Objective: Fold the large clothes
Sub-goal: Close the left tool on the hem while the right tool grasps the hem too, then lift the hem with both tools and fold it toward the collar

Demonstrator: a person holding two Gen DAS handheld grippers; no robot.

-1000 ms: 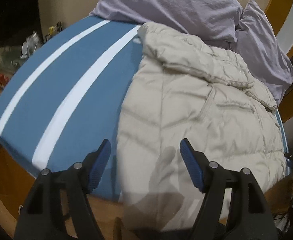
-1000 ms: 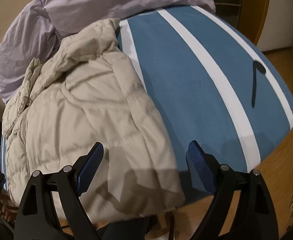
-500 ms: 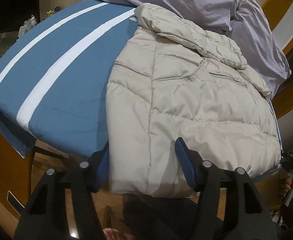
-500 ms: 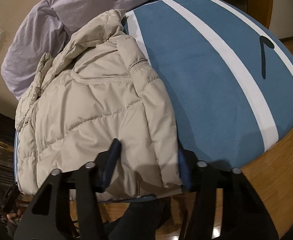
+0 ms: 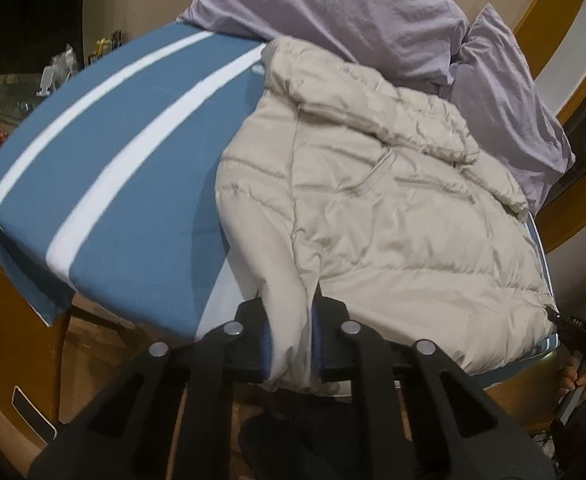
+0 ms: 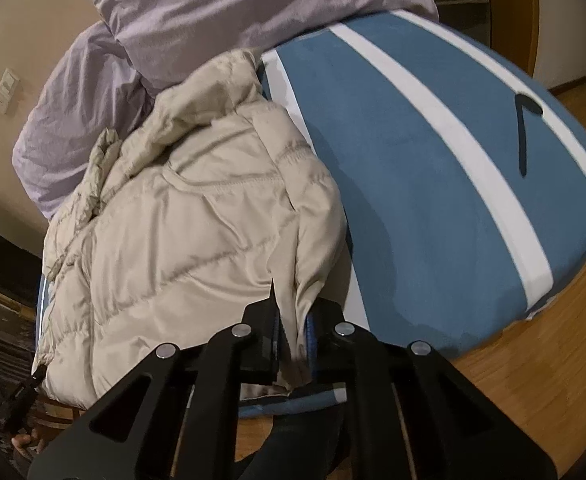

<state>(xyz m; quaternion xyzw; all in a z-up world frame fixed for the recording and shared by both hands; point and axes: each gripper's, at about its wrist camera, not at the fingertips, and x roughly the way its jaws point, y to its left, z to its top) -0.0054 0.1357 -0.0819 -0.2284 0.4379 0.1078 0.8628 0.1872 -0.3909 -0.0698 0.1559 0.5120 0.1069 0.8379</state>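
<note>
A beige quilted puffer jacket (image 5: 393, 216) lies on the bed, hem toward me and collar toward the pillows. My left gripper (image 5: 291, 344) is shut on the jacket's near hem corner, a fold of fabric pinched between its blue pads. The same jacket (image 6: 181, 240) fills the left half of the right wrist view. There my right gripper (image 6: 293, 344) is shut on the other near hem corner, fabric bunched between its pads. Both pinched corners are raised slightly off the bed.
The bed wears a blue cover with white stripes (image 5: 125, 184). Two lilac pillows (image 5: 353, 12) are stacked behind the jacket's collar. A dark strap (image 6: 523, 136) lies on the cover at the right. Wooden floor (image 6: 533, 376) borders the bed; clutter sits on a far-left shelf (image 5: 53, 76).
Both grippers went from wide open, straddling the jacket's hem, to shut on it. The pinched hem corners have lifted and creased.
</note>
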